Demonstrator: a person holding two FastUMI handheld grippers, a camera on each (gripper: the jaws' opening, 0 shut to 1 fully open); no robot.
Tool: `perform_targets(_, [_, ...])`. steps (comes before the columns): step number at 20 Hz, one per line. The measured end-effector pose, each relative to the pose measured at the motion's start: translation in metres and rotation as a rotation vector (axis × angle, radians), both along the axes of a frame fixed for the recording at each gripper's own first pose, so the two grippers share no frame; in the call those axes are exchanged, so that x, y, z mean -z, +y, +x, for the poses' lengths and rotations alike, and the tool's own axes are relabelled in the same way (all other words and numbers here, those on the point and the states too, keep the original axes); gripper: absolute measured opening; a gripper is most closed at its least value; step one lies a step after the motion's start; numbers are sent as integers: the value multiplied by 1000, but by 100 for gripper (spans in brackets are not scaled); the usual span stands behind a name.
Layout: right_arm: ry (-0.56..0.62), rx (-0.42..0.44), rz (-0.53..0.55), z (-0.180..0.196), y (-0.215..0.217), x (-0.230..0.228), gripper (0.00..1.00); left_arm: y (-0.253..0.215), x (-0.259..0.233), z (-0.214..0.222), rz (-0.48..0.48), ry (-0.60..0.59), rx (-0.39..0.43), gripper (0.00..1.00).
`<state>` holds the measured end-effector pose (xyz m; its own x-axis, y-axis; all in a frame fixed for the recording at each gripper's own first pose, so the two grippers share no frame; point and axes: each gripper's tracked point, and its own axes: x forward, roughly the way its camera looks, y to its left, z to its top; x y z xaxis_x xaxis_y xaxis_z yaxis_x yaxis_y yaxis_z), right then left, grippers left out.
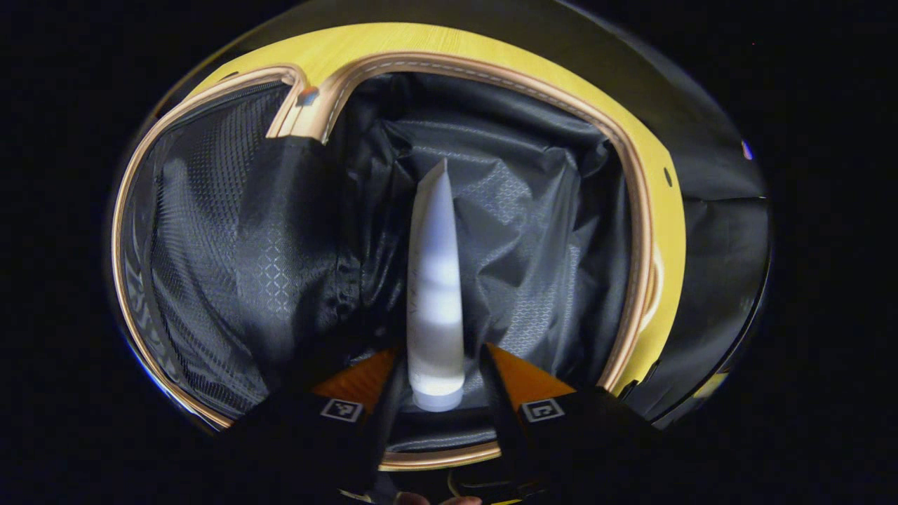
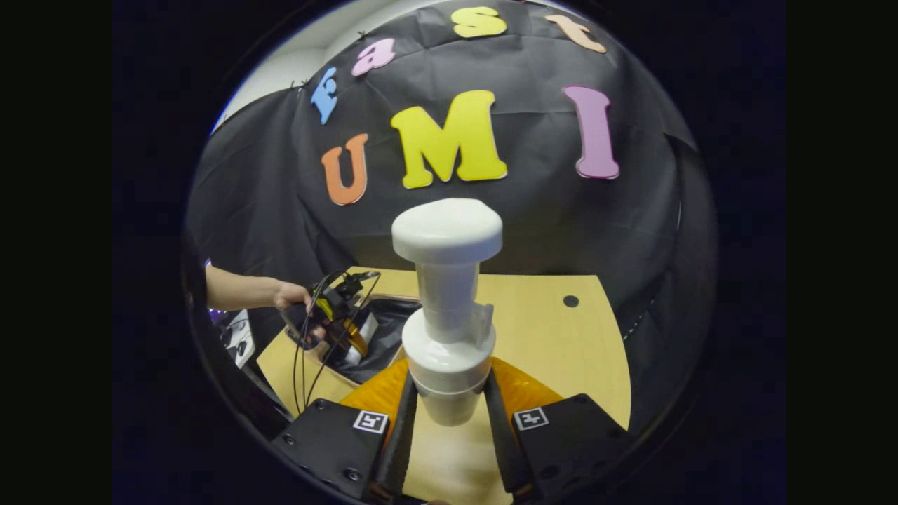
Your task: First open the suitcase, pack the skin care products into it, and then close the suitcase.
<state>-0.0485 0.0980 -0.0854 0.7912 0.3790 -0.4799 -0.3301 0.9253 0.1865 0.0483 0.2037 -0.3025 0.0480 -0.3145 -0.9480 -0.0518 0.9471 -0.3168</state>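
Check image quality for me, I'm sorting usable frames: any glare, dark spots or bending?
Left gripper view: dim suitcase lining, white tube has a bright patch, rim curves with fisheye. Right gripper view: evenly lit, pump bottle sharp, table edges bowed.

My left gripper view is dim: the suitcase (image 1: 519, 231) lining sits in deep shadow, and the white tube (image 1: 435, 280) carries soft banded highlights, slightly blown near its cap. My right gripper view is brighter, with even overhead light on the worktop (image 2: 554, 337). The near pump bottle (image 2: 449, 308) looks soft. Both views bend strongly at the edges
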Motion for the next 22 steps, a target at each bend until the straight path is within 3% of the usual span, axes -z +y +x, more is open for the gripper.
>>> perform_targets(3, [27,-64,18,13,33,6,48,18,-39,-4,30,-155,-13,96])
perform_targets(5, [59,-116,34,27,64,10,48,29,-80,-5,12,-332,-57,100])
perform_targets(8, [143,-193,80,53,124,20,48,46,-127,-22,78,-583,-123,97])
perform_targets(12, [264,-286,45,85,193,52,48,58,-163,-87,108,-753,-220,97])
perform_targets(16, [508,-304,-64,91,234,126,48,54,-152,-161,160,-796,-271,97])
perform_targets(22, [740,-179,-187,107,250,218,48,73,-140,-226,170,-751,-382,97])
